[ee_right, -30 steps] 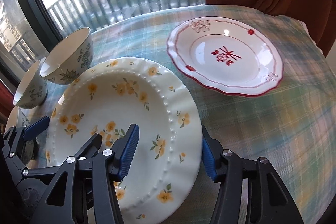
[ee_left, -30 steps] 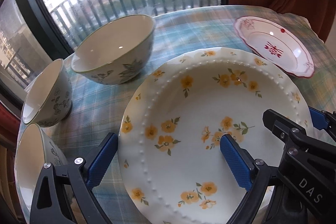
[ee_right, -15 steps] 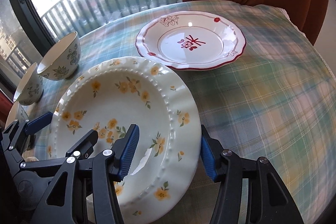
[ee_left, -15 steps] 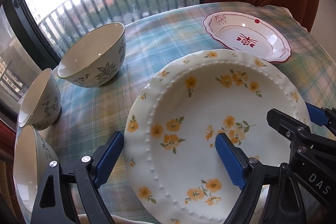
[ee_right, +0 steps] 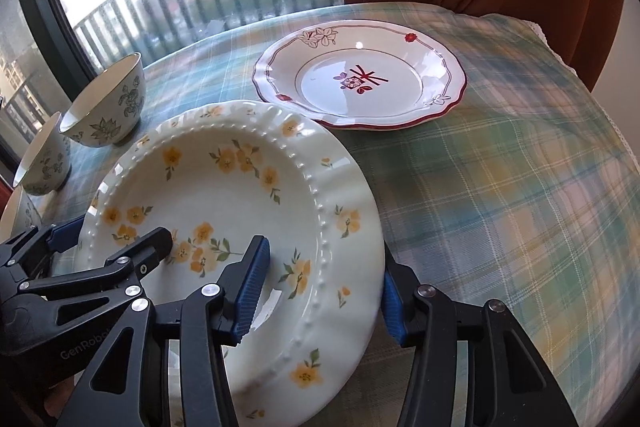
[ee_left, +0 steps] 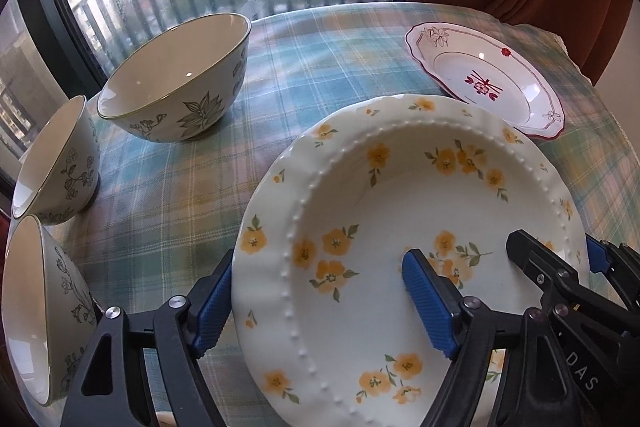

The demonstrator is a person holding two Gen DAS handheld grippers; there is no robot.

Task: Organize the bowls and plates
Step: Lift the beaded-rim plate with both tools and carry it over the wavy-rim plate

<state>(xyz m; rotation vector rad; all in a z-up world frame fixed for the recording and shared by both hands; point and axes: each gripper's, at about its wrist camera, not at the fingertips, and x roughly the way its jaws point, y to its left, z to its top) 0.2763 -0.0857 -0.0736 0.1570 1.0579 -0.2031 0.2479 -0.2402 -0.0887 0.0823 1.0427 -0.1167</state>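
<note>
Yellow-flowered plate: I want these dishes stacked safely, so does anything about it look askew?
Yes. The yellow-flowered plate sits tilted, its far rim overlapping the red-trimmed plate. No chips or spills show.

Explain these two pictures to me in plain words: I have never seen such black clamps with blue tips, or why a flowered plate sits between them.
No robot is here. A person holds a two-finger clamp in each hand, and a wide-angle camera on each looks along its fingers.

The left camera shows the left gripper: one blue pad sits outside the left rim of the yellow-flowered plate, the other over its well. The right camera shows the right gripper straddling the same plate's right rim. Both pairs of jaws are closing around the rim; whether the pads press on it yet cannot be told. Each gripper also shows at the edge of the other's picture.

On the plaid tablecloth lie a red-trimmed plate beyond it and three flower-patterned bowls: a large bowl and two smaller ones by the window.
</note>
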